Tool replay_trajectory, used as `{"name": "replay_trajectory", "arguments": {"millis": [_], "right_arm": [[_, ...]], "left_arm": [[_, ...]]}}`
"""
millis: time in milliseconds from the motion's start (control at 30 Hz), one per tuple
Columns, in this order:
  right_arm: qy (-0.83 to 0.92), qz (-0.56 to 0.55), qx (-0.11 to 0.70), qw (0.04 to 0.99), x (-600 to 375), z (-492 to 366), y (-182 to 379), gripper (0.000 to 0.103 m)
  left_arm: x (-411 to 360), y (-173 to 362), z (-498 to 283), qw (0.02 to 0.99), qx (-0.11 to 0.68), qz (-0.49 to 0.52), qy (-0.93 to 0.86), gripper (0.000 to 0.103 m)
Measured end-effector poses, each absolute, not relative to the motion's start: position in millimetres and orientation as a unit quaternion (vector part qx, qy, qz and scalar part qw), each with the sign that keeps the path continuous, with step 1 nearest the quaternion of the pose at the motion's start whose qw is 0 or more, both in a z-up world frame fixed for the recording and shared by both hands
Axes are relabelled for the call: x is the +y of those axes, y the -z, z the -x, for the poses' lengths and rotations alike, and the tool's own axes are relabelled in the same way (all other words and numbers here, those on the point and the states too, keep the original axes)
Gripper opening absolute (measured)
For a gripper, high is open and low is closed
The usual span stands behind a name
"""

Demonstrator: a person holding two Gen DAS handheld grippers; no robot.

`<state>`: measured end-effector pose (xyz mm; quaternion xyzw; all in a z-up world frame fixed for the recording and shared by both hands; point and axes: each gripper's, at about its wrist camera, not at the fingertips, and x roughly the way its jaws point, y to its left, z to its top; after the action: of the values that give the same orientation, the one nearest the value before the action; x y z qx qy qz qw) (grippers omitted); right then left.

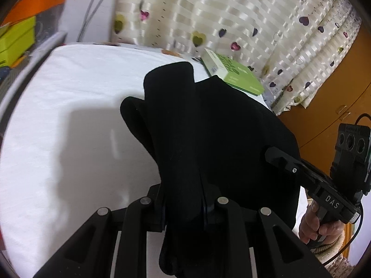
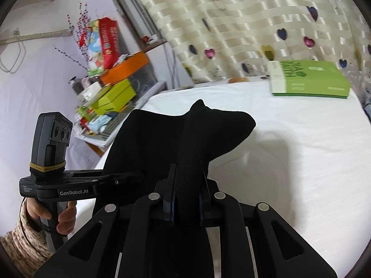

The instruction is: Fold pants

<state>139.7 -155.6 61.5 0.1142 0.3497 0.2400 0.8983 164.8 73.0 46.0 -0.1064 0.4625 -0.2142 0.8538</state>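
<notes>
Black pants (image 1: 208, 125) held above a white-covered table (image 1: 69, 106) by two hand-held grippers.

The left gripper (image 1: 183, 199) is nearly closed, a bunched fold of the cloth being clamped between its pads; the right gripper (image 2: 186, 194) is likewise pinched narrowly on a thick fold. The pants are suspended between both tools, clear of the sheet. A green box (image 2: 310, 78) is seen at the far edge, beside a heart-patterned curtain (image 2: 255, 23).

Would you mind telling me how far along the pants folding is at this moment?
Done: both claws have a grip. The left claw and the right claw are each shut on a bunch of the black pants, which hang lifted above the white sheet. In hand: carrying the fabric over the bed. Left: no neat fold shows yet; the pants must be laid flat, clear of the green box.
</notes>
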Motion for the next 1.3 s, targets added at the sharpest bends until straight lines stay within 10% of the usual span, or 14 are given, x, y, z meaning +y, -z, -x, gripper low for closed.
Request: {"name": "replay_trajectory", "arguments": {"millis": [667,900,1300], "right_arm": [[-0.166,-0.139,0.373,0.902,-247,-174,-30,0.015],[-0.151,-0.113,0.389,0.902,-249,-178,-11,0.02],[-0.095,-0.043,0.396,0.912,-256,-167,-1,0.028]], "left_arm": [[-29,-21,-217,0.822,0.495,0.104,0.261,0.024],[-24,-9,-223,0.831,0.503,0.077,0.226,0.044],[-10,-8,-224,0.856,0.481,0.062,0.181,0.051]]}}
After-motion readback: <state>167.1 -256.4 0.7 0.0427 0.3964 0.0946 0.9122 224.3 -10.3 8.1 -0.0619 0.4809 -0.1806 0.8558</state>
